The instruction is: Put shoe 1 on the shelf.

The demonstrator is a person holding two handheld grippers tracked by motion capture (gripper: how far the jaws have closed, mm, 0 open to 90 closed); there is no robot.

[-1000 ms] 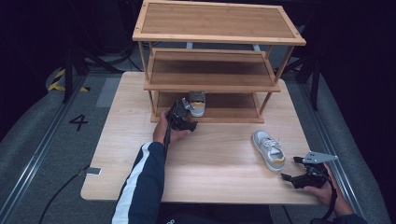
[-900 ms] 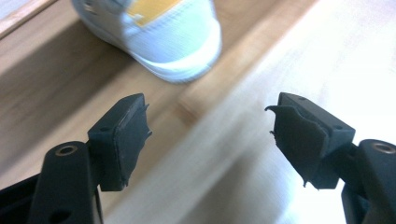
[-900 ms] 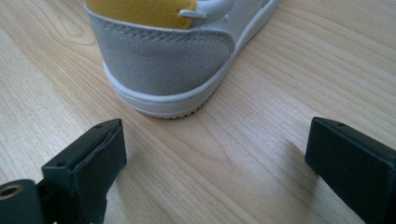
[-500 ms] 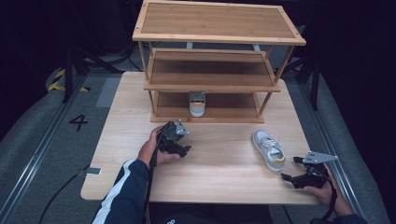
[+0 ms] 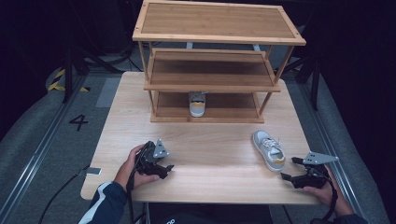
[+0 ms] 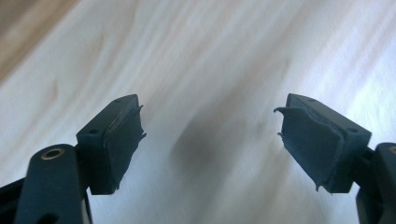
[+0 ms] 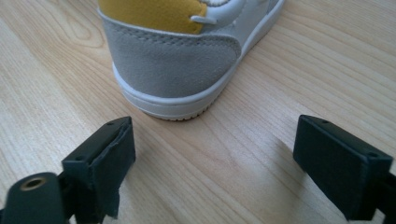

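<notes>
Shoe (image 5: 269, 149) at lower right of high view, long axis running up-left, toe up-left, heel toward right gripper (image 5: 290, 170). Jaws apart, just closing, nothing between. Left gripper (image 5: 167, 164) at lower left, open, empty. Bare table (image 5: 215, 149) between them.

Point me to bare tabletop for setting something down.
Free: the middle strip between left gripper and the shoe on the table, in front of the rack. Crowded: the near right corner, where right gripper faces that shoe's heel.

Grey-white shoe (image 5: 269, 150) (yellow heel) — upright, tabletop
</notes>
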